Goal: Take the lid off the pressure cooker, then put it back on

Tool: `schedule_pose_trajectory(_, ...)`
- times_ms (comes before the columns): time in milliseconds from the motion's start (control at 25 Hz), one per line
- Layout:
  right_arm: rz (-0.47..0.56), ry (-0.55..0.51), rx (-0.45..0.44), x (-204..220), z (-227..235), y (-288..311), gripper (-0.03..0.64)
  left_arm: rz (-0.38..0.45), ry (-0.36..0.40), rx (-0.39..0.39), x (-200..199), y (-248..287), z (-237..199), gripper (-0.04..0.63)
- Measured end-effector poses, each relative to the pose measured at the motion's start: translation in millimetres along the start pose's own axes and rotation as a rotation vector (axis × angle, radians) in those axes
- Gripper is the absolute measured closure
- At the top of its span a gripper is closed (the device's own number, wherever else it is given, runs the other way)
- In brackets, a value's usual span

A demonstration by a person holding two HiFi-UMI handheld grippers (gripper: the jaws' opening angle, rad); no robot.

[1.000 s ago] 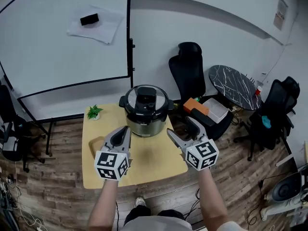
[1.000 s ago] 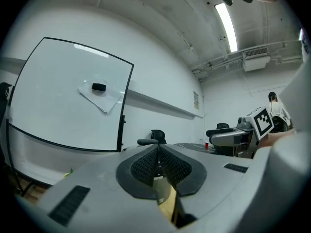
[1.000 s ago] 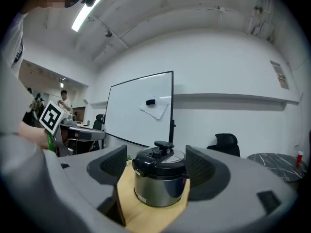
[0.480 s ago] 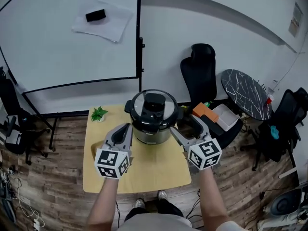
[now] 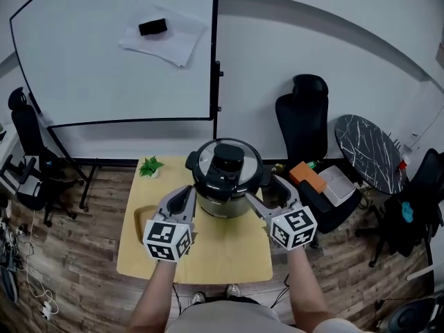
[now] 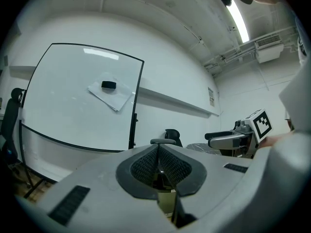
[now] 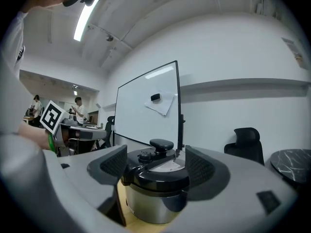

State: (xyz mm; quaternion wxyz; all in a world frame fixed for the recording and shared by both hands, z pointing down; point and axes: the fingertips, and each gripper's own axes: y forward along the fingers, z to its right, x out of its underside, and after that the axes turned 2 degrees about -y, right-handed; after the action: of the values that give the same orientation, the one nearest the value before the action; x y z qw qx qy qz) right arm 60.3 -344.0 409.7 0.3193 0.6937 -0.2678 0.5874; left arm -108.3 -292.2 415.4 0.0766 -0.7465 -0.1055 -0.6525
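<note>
Head view: lid [image 5: 208,164] on cooker [image 5: 223,205], L tongs [image 5: 186,191] closed, R tongs [image 5: 263,190] apart.

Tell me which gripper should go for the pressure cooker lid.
Right, probably. The right gripper has its jaws open, framing the lid ahead; the left gripper is shut and must open first.

Small plant [image 5: 150,166] on table [image 5: 222,252] corner; whiteboard [image 5: 118,54] behind.
</note>
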Motion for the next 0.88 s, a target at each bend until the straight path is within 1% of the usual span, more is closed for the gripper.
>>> schedule_pose_trajectory(160, -0.001, -0.013, -0.034, -1, 3, 15, 0.259, -0.003, 0.0, -0.014, 2, 6, -4, 0.578)
schedule_pose_trajectory(440, -0.055, -0.064, -0.125, 0, 21, 61, 0.258, -0.017, 0.006, -0.032, 4, 16, -14, 0.578)
schedule_pose_trajectory(600, -0.099, -0.087, -0.209, -2, 27, 97, 0.258, -0.023, 0.005, -0.043, 2, 23, -21, 0.578)
schedule_pose_trajectory(880, -0.218, -0.124, -0.375, 10, 15, 150, 0.258, -0.033, 0.006, -0.06, 5, 30, -31, 0.578)
